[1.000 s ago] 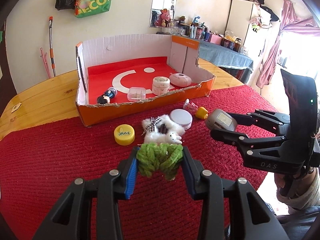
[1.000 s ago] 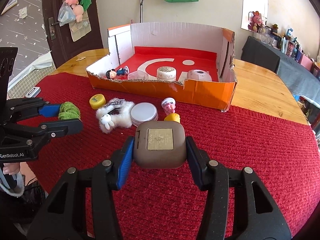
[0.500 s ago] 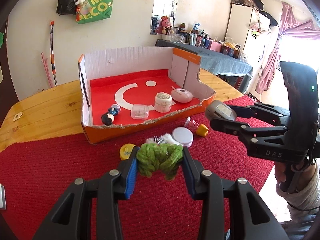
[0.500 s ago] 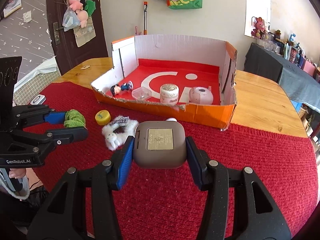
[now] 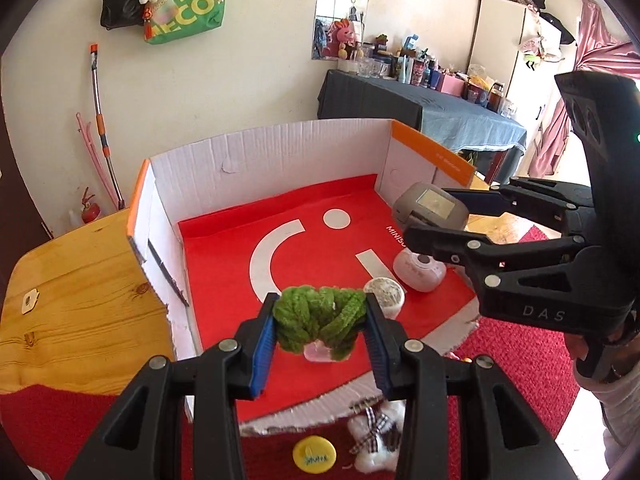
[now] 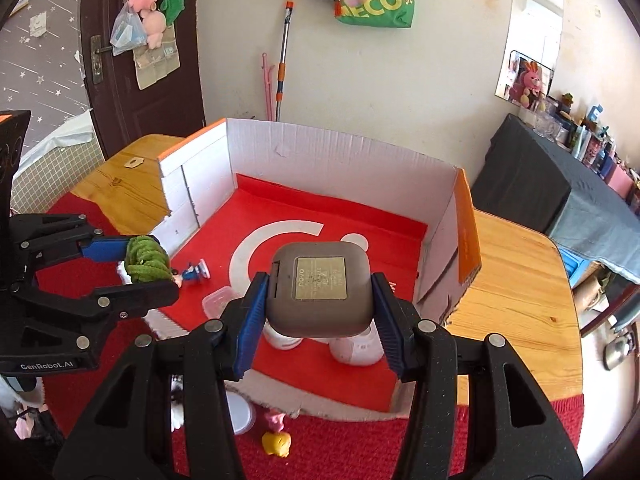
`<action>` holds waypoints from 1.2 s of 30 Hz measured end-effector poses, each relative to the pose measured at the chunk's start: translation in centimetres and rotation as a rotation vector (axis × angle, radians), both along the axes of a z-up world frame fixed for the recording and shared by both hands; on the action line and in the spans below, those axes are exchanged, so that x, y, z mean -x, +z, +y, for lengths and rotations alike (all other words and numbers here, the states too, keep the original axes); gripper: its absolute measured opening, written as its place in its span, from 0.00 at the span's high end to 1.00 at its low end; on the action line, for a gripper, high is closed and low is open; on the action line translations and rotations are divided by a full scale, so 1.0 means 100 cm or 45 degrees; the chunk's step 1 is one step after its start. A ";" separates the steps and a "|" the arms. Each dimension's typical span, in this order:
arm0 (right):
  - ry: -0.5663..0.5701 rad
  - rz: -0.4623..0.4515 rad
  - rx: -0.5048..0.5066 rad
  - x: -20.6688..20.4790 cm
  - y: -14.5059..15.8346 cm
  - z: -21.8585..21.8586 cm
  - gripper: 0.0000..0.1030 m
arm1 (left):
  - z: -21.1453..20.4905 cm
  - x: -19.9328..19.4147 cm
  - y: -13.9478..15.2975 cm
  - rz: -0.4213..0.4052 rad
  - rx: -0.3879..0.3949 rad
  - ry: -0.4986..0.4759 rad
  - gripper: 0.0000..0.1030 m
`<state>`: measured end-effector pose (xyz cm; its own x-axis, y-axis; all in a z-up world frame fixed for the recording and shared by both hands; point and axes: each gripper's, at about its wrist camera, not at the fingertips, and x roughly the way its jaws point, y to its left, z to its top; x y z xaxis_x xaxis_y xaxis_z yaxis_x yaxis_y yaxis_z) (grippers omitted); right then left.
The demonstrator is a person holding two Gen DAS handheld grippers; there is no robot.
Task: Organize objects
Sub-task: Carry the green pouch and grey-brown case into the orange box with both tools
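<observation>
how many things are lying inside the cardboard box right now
4 visible: a small figurine near the left wall, a clear plastic case beside it, a round jar and a white dome-shaped gadget toward the right. The held items may hide more.

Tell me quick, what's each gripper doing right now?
Left gripper: shut on the green knitted scrunchie.
Right gripper: shut on the grey square case.
</observation>
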<state>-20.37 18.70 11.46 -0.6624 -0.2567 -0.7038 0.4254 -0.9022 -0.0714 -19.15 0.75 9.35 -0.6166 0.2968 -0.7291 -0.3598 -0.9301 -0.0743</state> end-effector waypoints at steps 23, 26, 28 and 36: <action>-0.028 -0.336 -0.234 0.086 -0.054 -0.014 0.53 | 0.010 0.073 -0.051 -0.241 0.137 0.018 0.59; -0.028 -0.365 -0.231 0.090 -0.060 -0.013 0.53 | 0.009 0.074 -0.055 -0.259 0.140 0.018 0.59; -0.024 -0.382 -0.232 0.091 -0.063 -0.013 0.53 | 0.009 0.075 -0.057 -0.266 0.149 0.017 0.59; -0.020 -0.416 -0.245 0.093 -0.070 -0.011 0.53 | 0.010 0.073 -0.059 -0.279 0.165 0.008 0.59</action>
